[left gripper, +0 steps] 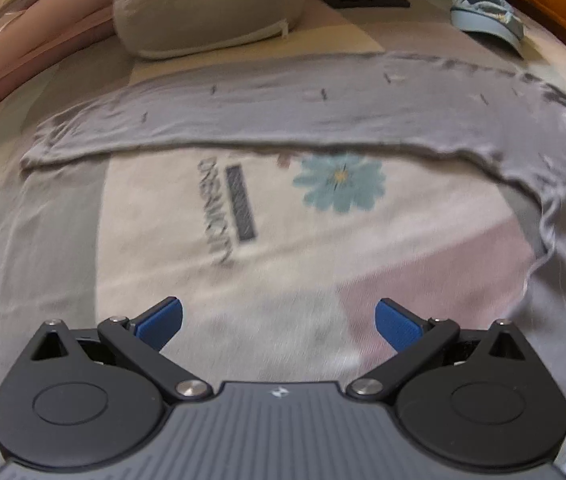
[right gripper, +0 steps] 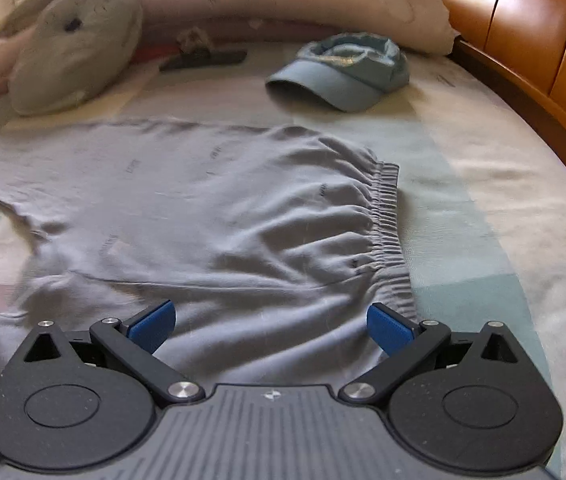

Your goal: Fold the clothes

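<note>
Grey trousers (right gripper: 211, 216) lie flat on the bed (right gripper: 483, 184); both the left claw (left gripper: 279, 324) and the right claw (right gripper: 271, 328) are spread, empty, with the cap (right gripper: 343, 76) well apart.

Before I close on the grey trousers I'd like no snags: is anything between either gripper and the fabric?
Nothing visible. The right gripper is open directly over the grey trousers near the waistband. The left gripper is open over bare bedsheet, the trouser leg ahead. The blue cap lies beyond.
</note>
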